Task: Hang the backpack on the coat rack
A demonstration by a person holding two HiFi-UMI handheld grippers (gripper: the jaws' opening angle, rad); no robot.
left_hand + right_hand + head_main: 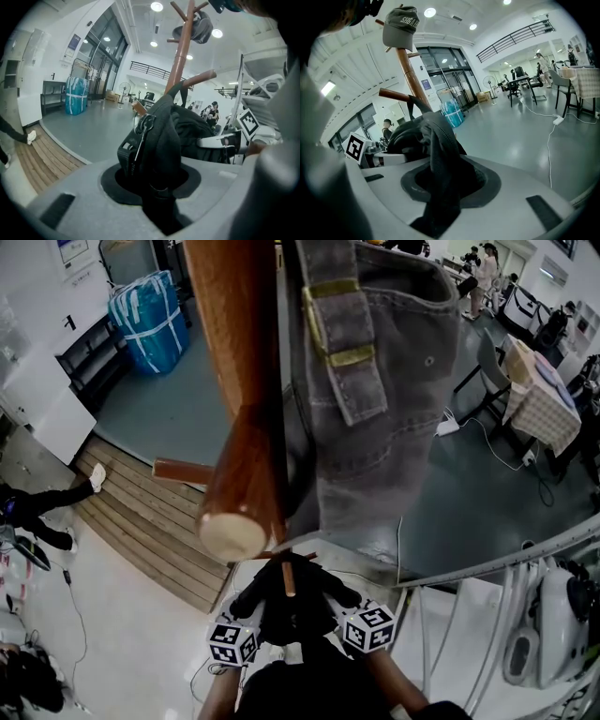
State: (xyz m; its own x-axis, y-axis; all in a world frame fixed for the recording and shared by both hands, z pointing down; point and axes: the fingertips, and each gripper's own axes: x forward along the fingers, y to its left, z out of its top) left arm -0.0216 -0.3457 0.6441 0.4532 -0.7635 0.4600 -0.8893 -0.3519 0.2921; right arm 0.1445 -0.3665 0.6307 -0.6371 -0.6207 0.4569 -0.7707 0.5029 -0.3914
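The brown wooden coat rack (246, 381) rises straight up toward the head camera, with a grey cap (375, 352) hung on its top. Low against the pole, under a short peg (286, 577), the black backpack (292, 607) hangs between my two marker cubes (232, 641) (367, 627). My left gripper (154, 187) is shut on a black backpack strap with a buckle and zipper pull (143, 124). My right gripper (440, 187) is shut on a fold of the bag's black fabric (436, 140). Both gripper views show the rack (180, 61) (410, 75) standing just behind the bag.
A side peg (199, 78) sticks out just above the bag. A blue wrapped bundle (150, 320) stands at the back left beside a dark shelf. A wooden ramp (141, 521) lies left of the rack's base. White equipment (553, 624) sits at the right, a cloth-covered table (539, 390) farther off.
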